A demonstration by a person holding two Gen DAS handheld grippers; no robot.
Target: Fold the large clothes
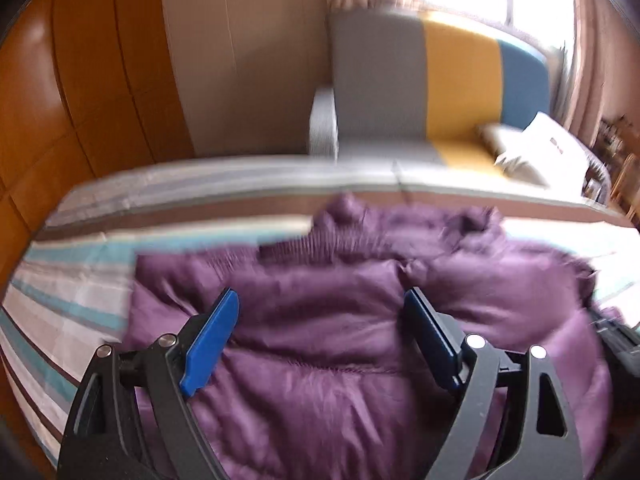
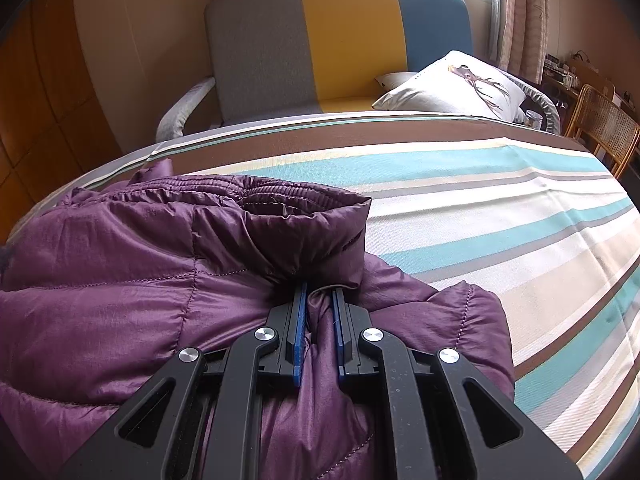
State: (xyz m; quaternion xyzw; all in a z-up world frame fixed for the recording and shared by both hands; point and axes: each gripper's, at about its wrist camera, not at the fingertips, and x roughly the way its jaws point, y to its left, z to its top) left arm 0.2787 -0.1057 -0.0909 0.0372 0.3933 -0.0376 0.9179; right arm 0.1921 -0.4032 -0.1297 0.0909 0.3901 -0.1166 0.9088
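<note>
1 purple jacket (image 2: 120, 280) | left gripper (image 1: 320, 312) jaws spread | right gripper (image 2: 320, 292) jaws pinching jacket

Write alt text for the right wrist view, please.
The right hand-held gripper is shut on a fold of a purple padded jacket lying on a striped bed cover. Behind the bed stand a grey, yellow and blue sofa and a pillow.

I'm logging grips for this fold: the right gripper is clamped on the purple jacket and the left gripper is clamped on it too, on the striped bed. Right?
Not quite. The left gripper is open, nothing between its pads, above the jacket, as the left wrist view shows. The right gripper is clamped on it, on the striped bed.
</note>
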